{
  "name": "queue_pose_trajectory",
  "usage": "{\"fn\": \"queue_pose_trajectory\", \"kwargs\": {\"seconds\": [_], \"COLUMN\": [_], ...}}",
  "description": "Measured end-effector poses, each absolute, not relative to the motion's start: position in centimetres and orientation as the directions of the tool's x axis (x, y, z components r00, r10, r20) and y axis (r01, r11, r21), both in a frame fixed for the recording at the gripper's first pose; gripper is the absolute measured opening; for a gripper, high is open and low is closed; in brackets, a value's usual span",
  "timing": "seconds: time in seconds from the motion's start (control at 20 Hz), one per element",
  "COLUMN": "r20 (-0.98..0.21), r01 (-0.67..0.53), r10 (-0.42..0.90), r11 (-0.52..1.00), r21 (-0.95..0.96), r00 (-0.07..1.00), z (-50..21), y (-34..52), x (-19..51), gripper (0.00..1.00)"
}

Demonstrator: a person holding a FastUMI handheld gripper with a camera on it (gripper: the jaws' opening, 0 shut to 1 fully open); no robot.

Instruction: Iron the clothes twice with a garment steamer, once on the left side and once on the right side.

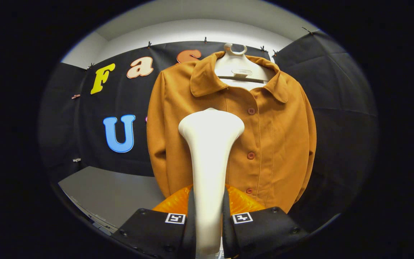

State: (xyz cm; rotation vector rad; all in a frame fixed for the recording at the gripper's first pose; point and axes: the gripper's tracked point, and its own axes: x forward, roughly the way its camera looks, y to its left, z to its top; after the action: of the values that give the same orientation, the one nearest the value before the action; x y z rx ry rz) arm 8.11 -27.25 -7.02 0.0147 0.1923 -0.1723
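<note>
A: Between the fingers, low in the gripper view, sits the garment steamer. The gripper is clamped on its narrow handle, one finger pressing each side, and the wide head rises beyond the fingertips toward the jacket.

B: Where is the jacket relative to the steamer?

A: Directly beyond it, hung on a pale hanger against the booth's dark wall. The steamer head covers the jacket's left front panel, just left of the button placket. I cannot tell whether the head touches the cloth or stands a little off it.

B: How do you judge the steamer handles?

A: Rigid, smooth plastic, likely slippery, and top-heavy since the head flares out above the grip. An orange translucent part shows behind the handle, just above the fingers; I take it for a water tank, which would add shifting weight. Holding the slim waist of the handle looks right: it gives both fingers flat purchase.

B: And the jacket?

A: Soft, fairly thick woven cloth, hanging freely. It will swing or push back under pressure, so I would keep strokes light and vertical, avoiding the buttons and the collar.

B: Anything below the jacket?

A: A grey surface, down to the left of the hem.
</note>
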Motion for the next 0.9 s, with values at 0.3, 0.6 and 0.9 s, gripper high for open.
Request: {"fn": "queue_pose_trajectory", "kwargs": {"seconds": [0.3, 0.6, 0.9], "r20": [-0.244, -0.319, -0.408], "r01": [0.16, 0.161, 0.166], "r10": [-0.158, -0.152, -0.146], "r11": [0.987, 0.987, 0.986], "r21": [-0.009, 0.003, 0.014], "r00": [0.957, 0.936, 0.901], "z": [-10.2, -14.2, -19.1], "y": [-27.7, -27.8, -27.8], "x": [8.2, 6.8, 5.5], "gripper": [0.33, 0.33, 0.33]}}
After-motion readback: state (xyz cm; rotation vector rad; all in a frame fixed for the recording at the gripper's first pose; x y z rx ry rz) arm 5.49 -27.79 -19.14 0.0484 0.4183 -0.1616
